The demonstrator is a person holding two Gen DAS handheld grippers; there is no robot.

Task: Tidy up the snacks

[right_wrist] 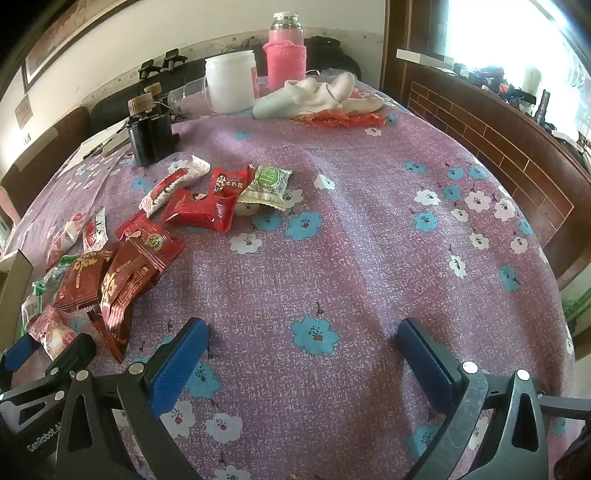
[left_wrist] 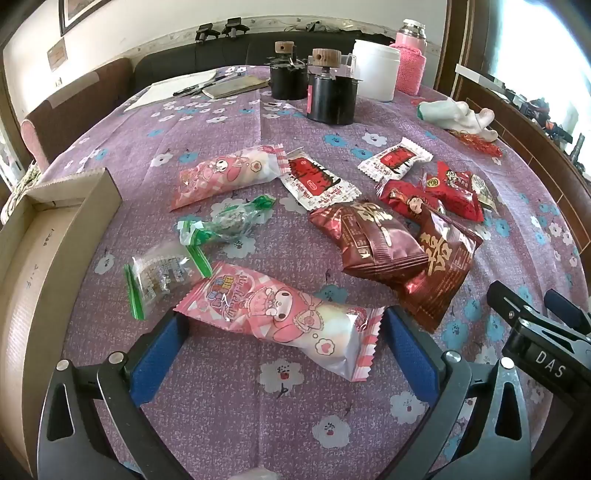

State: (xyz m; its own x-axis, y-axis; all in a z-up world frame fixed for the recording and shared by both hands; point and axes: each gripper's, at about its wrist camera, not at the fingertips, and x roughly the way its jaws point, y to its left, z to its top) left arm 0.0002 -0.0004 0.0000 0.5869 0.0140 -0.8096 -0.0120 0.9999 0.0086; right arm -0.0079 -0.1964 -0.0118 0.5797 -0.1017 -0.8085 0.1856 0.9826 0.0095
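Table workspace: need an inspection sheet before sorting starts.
Surface: table under purple floral cloth.
Job's things: snack packets loose on the cloth; pink packet lies between the left gripper's fingers, untouched; cardboard box at left edge.
Clutter: white jar, pink flask, black holders, white cloth, papers.
Grippers: both open; right gripper over bare cloth.
Cables: nothing seen.
Surroundings: sofa, wall, bright window.

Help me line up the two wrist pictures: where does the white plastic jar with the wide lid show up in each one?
Left wrist view: the white plastic jar stands at the top, right of centre, behind the black canisters.
Right wrist view: the white plastic jar stands at the top, left of centre, on the table's far edge.
Shared landmark: the pink bottle in a knitted sleeve, just right of the jar in both.
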